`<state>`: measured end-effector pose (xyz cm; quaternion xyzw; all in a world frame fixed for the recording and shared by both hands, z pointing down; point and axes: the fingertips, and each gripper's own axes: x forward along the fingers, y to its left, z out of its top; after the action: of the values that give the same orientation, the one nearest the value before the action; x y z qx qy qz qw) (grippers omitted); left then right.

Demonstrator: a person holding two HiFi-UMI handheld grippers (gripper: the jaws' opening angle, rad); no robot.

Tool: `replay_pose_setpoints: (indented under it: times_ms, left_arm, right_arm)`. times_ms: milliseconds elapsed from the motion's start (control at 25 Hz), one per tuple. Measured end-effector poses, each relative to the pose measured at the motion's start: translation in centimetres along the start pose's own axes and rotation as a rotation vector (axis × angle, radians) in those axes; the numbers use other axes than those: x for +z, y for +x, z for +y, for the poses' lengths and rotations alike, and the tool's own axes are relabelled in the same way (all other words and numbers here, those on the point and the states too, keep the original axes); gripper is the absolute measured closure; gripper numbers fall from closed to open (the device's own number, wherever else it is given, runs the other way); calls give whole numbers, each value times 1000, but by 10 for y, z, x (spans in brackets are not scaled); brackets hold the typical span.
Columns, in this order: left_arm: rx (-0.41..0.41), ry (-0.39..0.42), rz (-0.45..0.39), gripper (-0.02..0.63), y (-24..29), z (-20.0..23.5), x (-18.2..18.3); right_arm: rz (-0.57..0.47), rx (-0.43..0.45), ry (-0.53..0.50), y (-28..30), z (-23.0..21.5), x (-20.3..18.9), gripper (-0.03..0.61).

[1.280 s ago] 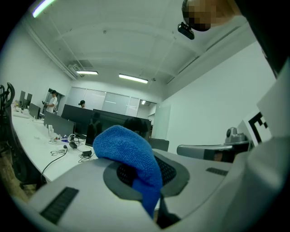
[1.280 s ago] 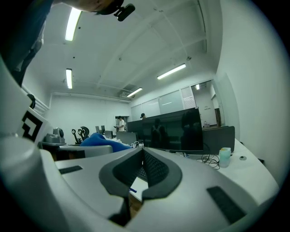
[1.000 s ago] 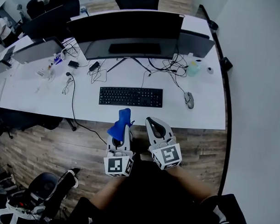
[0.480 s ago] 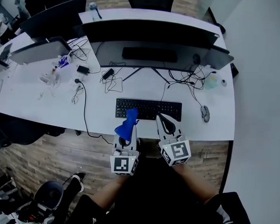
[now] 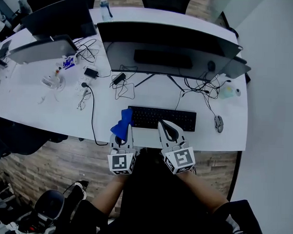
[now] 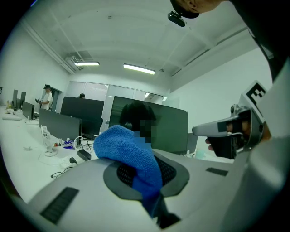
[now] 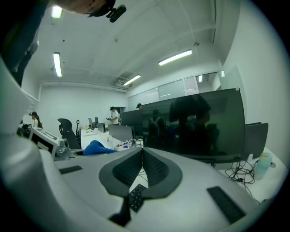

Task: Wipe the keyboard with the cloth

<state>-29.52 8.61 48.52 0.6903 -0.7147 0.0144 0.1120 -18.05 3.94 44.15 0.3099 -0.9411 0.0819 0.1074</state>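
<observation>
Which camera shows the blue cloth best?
The left gripper view: the blue cloth fills its middle, pinched in the shut left gripper. The head view shows it small, by the keyboard's left end. The right gripper view catches only a blue hump at its left.

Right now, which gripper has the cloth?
The left gripper: its jaws are shut on the blue cloth. The right gripper has its jaws together with nothing between them.

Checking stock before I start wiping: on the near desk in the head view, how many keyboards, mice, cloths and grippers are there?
keyboard: 1
mouse: 1
cloth: 1, blue, clamped in the left gripper
grippers: 2, the left gripper and the right gripper
Total: 5
</observation>
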Motion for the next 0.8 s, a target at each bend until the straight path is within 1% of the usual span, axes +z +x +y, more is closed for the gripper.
replay_pose_setpoints:
  times_ms: [120, 200, 280, 400, 480, 600, 800]
  left_arm:
    - [17, 80, 33, 583, 12, 18, -14]
    - [33, 118, 51, 583, 19, 25, -24]
    - [42, 121, 73, 583, 28, 33, -37]
    - [48, 76, 129, 583, 40, 47, -64]
    - [54, 70, 173, 583, 47, 55, -82]
    - [57, 99, 217, 583, 62, 62, -97]
    - [36, 171, 277, 583, 85, 70, -128]
  right_arm:
    - [2, 16, 12, 10, 2, -3, 560]
    - [0, 25, 11, 15, 1, -3, 560]
    - [0, 27, 19, 22, -3, -3, 560]
    - [-4, 16, 13, 32, -8, -5, 560]
    - [-5, 10, 11, 37, -11, -8, 560]
    - [7, 2, 18, 45, -16, -21, 560]
    - [55, -11, 20, 60, -13, -56, 560]
